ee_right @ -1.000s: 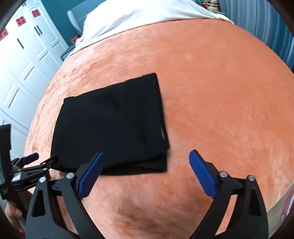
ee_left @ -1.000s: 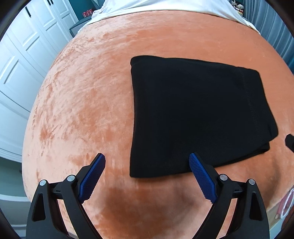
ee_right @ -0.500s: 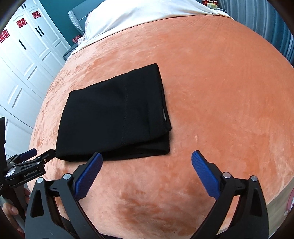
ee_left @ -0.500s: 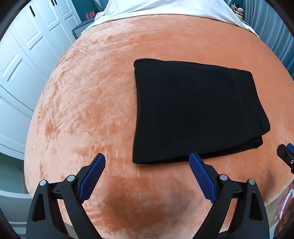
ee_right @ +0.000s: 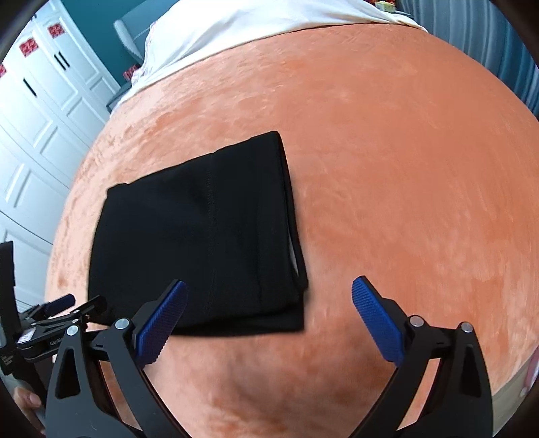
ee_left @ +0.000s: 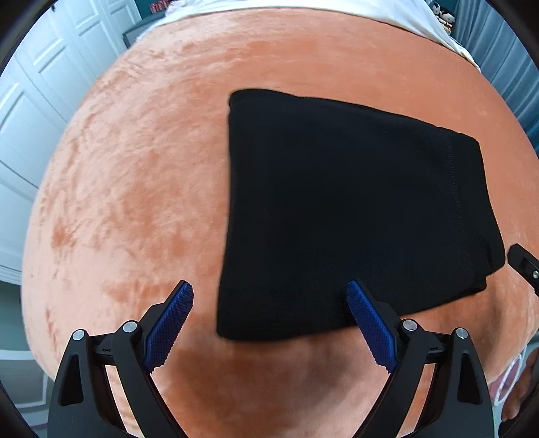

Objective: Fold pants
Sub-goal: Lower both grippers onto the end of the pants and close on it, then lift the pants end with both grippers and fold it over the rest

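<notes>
Black pants (ee_left: 353, 209) lie folded into a flat rectangle on the orange velvet bedspread (ee_left: 134, 168). My left gripper (ee_left: 269, 289) hovers open over their near left corner, its blue pads pressing on nothing. In the right wrist view the same pants (ee_right: 202, 236) lie left of centre, with layered edges and a bit of white lining at their right side. My right gripper (ee_right: 269, 284) stands wide open above their near right corner, empty. The left gripper (ee_right: 82, 301) shows at the left edge there, and a tip of the right gripper (ee_left: 522, 266) at the right edge of the left wrist view.
A white sheet (ee_right: 252, 20) covers the far end of the bed. White wardrobe doors (ee_right: 33, 118) stand to the left and a grey-blue curtain (ee_left: 505, 50) to the right. Bare orange bedspread (ee_right: 404, 168) stretches right of the pants. A hand (ee_right: 27, 401) holds the left tool.
Both grippers drew back a little, then came in closer and lower over the pants' near edge. The right gripper's jaws stand slightly wider than a second ago. The pants lie unmoved.
</notes>
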A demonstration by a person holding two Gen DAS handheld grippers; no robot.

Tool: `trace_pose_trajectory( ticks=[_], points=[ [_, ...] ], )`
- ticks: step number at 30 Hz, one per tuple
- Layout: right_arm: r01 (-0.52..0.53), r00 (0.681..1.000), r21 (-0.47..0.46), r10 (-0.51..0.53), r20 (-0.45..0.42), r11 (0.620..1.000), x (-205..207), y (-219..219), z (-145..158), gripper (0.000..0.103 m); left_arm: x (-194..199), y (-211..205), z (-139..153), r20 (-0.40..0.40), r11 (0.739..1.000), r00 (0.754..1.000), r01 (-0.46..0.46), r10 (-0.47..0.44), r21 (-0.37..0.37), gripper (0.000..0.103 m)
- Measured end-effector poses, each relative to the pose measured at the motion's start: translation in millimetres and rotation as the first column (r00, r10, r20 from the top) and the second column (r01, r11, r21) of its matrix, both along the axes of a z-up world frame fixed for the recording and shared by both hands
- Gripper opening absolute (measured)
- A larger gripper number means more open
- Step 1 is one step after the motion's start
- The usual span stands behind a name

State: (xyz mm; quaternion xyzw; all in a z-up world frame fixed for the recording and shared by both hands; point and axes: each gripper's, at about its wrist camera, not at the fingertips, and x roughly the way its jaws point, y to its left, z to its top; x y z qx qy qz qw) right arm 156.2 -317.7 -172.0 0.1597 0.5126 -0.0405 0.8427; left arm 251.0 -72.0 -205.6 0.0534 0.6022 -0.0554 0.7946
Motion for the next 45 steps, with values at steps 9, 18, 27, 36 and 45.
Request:
trace_pose_trajectory(
  ticks=[9, 18, 27, 36, 45],
  points=[
    [0.024, 0.992, 0.171, -0.002, -0.122, 0.985, 31, -10, -62, 0.097, 26, 10, -45, -0.103, 0.989, 0.994, -0.037, 0.022, -0.143, 0.098],
    [0.032, 0.995, 0.226, -0.01, -0.095, 0.974, 27, 12, -80, 0.098, 26, 29, -63, -0.127, 0.946, 0.987, -0.129, 0.095, -0.297, 0.098],
    [0.033, 0.998, 0.345, -0.015, -0.054, 0.938, 1, 2, -53, 0.04, 1, 13, -19, -0.034, 0.978, 0.999, 0.005, -0.012, -0.21, 0.041],
    [-0.034, 0.998, 0.318, 0.051, -0.046, 0.947, -96, 25, -21, 0.038, -96, 15, 12, -0.043, 0.991, 0.998, 0.045, -0.051, -0.128, 0.034],
    [0.043, 0.995, 0.362, -0.005, -0.104, 0.931, -138, 18, -56, 0.064, -135, 4, -10, -0.039, 0.999, 0.999, 0.027, -0.029, -0.044, 0.06]
  ],
)
